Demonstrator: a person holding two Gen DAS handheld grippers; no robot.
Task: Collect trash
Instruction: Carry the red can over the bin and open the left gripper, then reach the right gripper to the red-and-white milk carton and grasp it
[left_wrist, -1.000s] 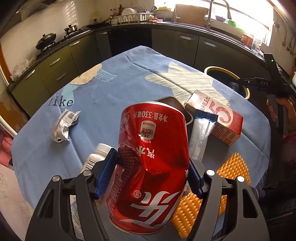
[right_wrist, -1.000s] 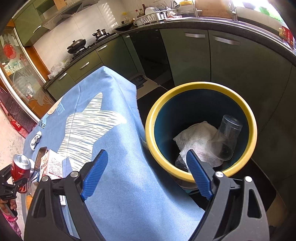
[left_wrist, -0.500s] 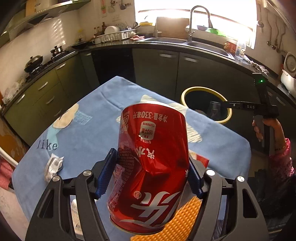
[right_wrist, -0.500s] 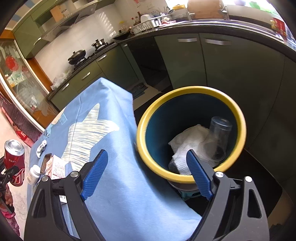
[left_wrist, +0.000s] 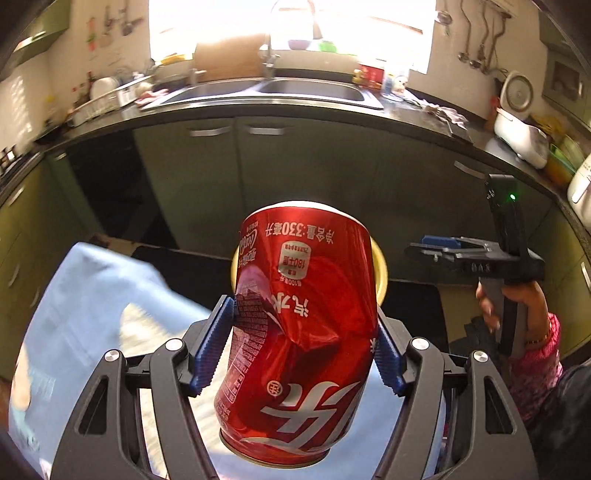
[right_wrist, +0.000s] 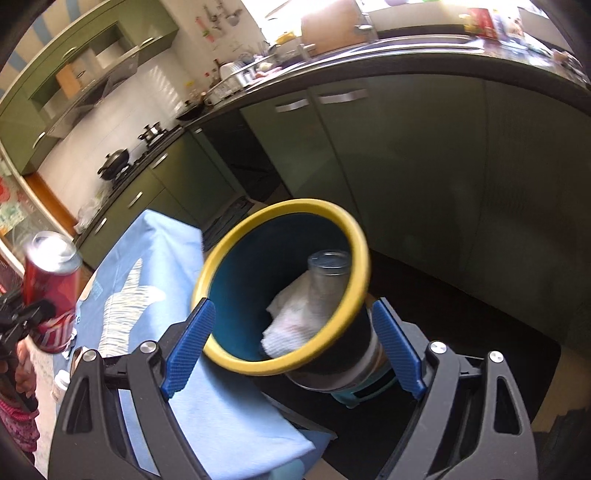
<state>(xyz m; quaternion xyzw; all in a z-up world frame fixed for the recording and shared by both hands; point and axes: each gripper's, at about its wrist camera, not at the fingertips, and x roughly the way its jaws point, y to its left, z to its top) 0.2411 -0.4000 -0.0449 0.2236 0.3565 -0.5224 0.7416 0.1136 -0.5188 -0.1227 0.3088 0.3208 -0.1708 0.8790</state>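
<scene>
Left tool (left_wrist: 303, 343): clamped on the dented red can (left_wrist: 299, 332), blue pads pressing into the crushed waist from both sides.
Can: held clear of the blue-clothed surface (left_wrist: 85, 314), long axis running up and away from the tool, slightly tilted; its printed text reads upside down.
Bin (right_wrist: 280, 284): yellow-rimmed, dark blue inside, standing on the floor just past the surface's edge; already holding a clear plastic cup (right_wrist: 325, 284) and a crumpled white tissue (right_wrist: 291, 317).
Key relation: from the left tool the bin lies straight ahead and lower, its yellow rim (left_wrist: 382, 273) showing on either side of the can, so the can hides most of the opening.
Right tool (right_wrist: 291, 345): fingers apart and empty, with the bin mouth framed between them; it hovers close to the bin but carries nothing.
Nearer hand: the right is closer to the bin, yet the left has the trash.
Judged next move: carry the can forward over the rim, then let go.
</scene>
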